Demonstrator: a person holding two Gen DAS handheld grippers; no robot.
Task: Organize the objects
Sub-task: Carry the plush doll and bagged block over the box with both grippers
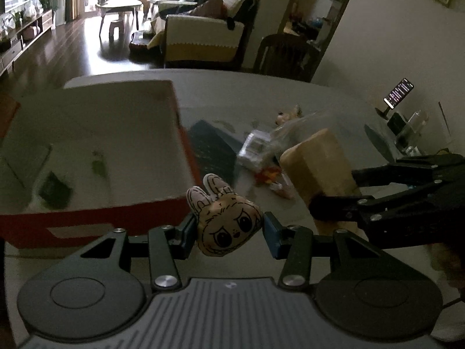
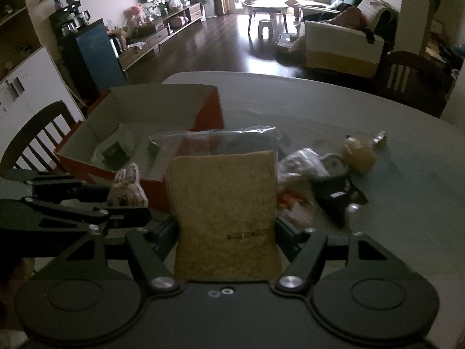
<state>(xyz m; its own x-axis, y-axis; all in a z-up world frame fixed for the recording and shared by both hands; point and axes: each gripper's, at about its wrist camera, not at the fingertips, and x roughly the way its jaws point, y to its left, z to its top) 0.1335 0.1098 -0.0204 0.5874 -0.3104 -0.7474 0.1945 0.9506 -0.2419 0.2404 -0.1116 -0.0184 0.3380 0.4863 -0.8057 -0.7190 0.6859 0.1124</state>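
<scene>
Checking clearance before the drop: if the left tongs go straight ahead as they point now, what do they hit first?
Probably the near corner of the red box. The left tongs, shut on the rabbit-face plush, point right at it; height above the wall is unclear, so they may pass over.

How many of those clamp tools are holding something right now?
2. The left gripper pinches a small bunny-face plush beside the red box; the right gripper clamps a bag of tan grains over the table.
</scene>
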